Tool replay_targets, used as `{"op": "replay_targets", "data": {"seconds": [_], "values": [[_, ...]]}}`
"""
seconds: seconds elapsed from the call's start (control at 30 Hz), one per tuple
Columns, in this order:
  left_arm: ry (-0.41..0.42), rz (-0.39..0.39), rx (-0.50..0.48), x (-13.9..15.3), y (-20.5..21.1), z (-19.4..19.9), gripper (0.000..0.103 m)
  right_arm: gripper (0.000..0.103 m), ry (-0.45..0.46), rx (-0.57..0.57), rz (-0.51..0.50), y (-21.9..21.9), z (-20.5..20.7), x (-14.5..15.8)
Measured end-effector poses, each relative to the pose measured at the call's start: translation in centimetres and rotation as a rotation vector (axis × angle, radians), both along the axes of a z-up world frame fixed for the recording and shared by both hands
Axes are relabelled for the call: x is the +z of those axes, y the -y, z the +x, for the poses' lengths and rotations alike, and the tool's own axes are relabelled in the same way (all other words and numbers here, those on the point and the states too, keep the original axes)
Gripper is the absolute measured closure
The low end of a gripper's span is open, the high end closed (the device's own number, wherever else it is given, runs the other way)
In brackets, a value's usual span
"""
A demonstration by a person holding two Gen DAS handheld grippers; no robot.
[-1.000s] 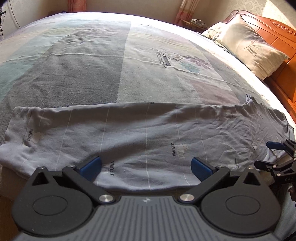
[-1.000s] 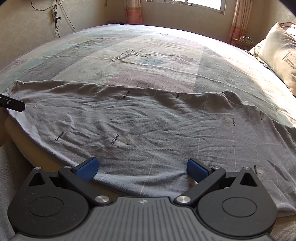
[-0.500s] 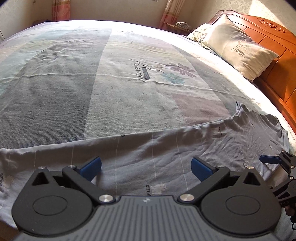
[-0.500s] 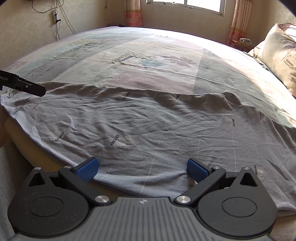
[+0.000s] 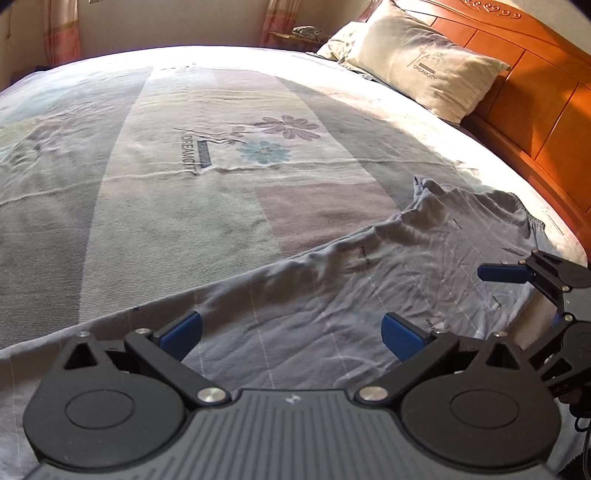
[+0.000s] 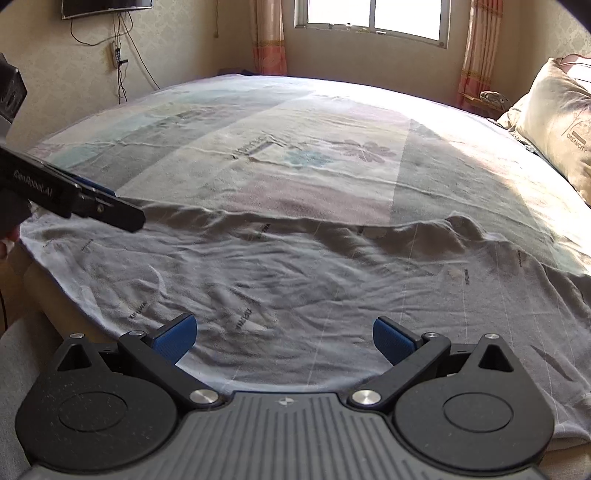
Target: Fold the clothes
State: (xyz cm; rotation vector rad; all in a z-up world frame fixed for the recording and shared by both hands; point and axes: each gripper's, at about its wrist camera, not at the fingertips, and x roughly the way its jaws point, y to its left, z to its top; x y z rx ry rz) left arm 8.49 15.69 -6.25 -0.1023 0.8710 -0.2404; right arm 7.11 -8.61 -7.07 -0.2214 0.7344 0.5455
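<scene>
- Grey garment (image 6: 295, 280) lies spread flat and wrinkled along near edge of bed (image 6: 295, 122), across patterned sheet.
- Left tool (image 5: 290, 334): blue pads spread wide over garment, pinching nothing.
- Right tool (image 6: 284, 338): spread wide, empty, above garment's near hem.
- Pillow (image 5: 424, 59) at bed's headboard end.

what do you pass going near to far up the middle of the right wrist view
right gripper with its jaws open → grey garment spread flat → patterned bed sheet with flower print → window on the far wall
</scene>
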Motion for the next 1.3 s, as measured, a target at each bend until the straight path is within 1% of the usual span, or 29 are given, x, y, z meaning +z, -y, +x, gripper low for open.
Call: {"op": "replay_targets", "data": {"seconds": [0.03,0.1,0.17,0.27,0.33,0.43,0.5,0.6,0.73,0.87,0.93,1.1,1.13,1.2,1.27,1.3], "values": [[-0.013,0.002,0.005,-0.2,0.4,0.2,0.001,0.0,0.012,0.011,0.015,-0.2,0.4,0.4],[-0.028,0.002,0.061,-0.5,-0.2,0.2,0.001,0.0,0.028,0.03,0.04,-0.5,1.2,1.1],[-0.042,0.002,0.119,-0.9,-0.9,0.3,0.001,0.0,0.015,0.028,0.047,-1.2,2.7,1.0],[-0.048,0.032,0.232,-1.7,-3.0,-0.3,0.001,0.0,-0.003,0.019,0.058,-2.3,4.8,0.8],[-0.059,0.039,0.301,-2.3,-4.5,-0.8,0.001,0.0,-0.019,0.0,0.046,-3.2,6.1,0.0],[-0.032,0.005,0.316,-2.6,-6.1,-1.4,0.001,0.0,-0.048,-0.013,0.018,-4.6,7.6,-1.7],[-0.02,0.005,0.328,-2.7,-6.6,-1.2,0.001,0.0,-0.015,-0.002,-0.001,-5.4,8.0,-2.4],[-0.003,-0.003,0.343,-2.8,-7.3,-1.0,0.001,0.0,0.01,0.018,-0.011,-6.2,8.9,-2.4],[0.016,-0.036,0.353,-2.9,-8.1,-1.2,0.001,0.0,-0.014,0.01,-0.045,-6.8,8.8,-1.3],[0.035,-0.069,0.362,-3.1,-8.9,-1.5,0.001,0.0,-0.031,0.063,0.011,-7.5,6.6,-0.9],[0.038,-0.074,0.361,-3.0,-9.1,-1.3,0.001,0.0,-0.019,0.084,-0.011,-8.7,6.2,-1.7],[0.034,-0.075,0.356,-2.9,-9.3,-0.9,0.001,0.0,-0.041,0.094,0.006,-9.1,7.5,-1.1],[0.043,-0.08,0.355,-3.0,-9.4,-1.1,0.001,0.0,-0.036,0.088,0.014,-8.8,7.6,-0.8],[0.06,-0.089,0.355,-3.2,-9.4,-1.4,0.001,0.0,0.014,0.05,0.029,-7.0,7.3,0.4],[0.062,-0.094,0.353,-3.2,-9.5,-1.5,0.001,0.0,0.086,-0.019,-0.011,-5.1,7.3,0.7],[0.059,-0.094,0.351,-3.2,-9.6,-1.4,0.001,0.0,0.104,-0.062,-0.034,-4.3,7.7,0.6]]}}
